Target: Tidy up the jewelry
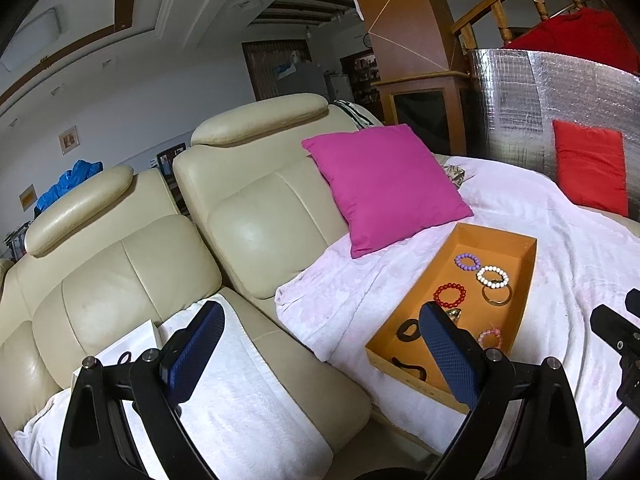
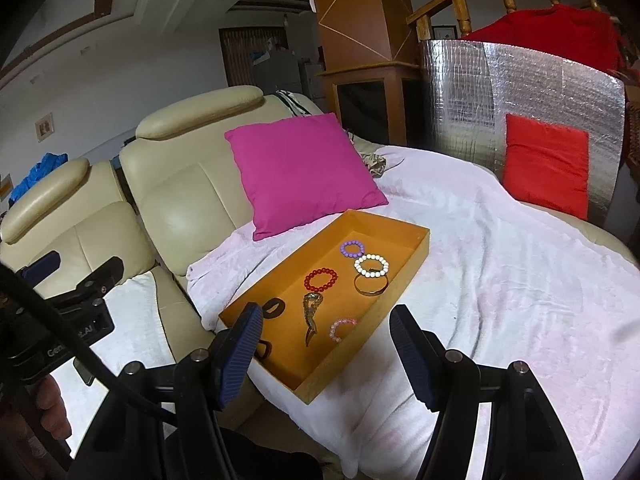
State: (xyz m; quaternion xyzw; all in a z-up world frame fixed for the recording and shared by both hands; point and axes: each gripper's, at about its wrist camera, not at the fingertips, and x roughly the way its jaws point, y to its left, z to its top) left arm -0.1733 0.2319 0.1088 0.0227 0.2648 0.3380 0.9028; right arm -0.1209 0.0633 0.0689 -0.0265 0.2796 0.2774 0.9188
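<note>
An orange tray lies on the pink blanket over the sofa seat. In it are a purple bead bracelet, a white bead bracelet, a gold bangle, a red bead bracelet, a gold clip, a pink bracelet and black hair ties. My right gripper hovers open over the tray's near end, holding nothing. My left gripper is open and empty above the seat, left of the tray; its right finger hides part of the tray.
A white box with a black loop on it sits on the white towel at the left. A magenta cushion leans on the cream backrest behind the tray. A red cushion rests against a silver foil panel.
</note>
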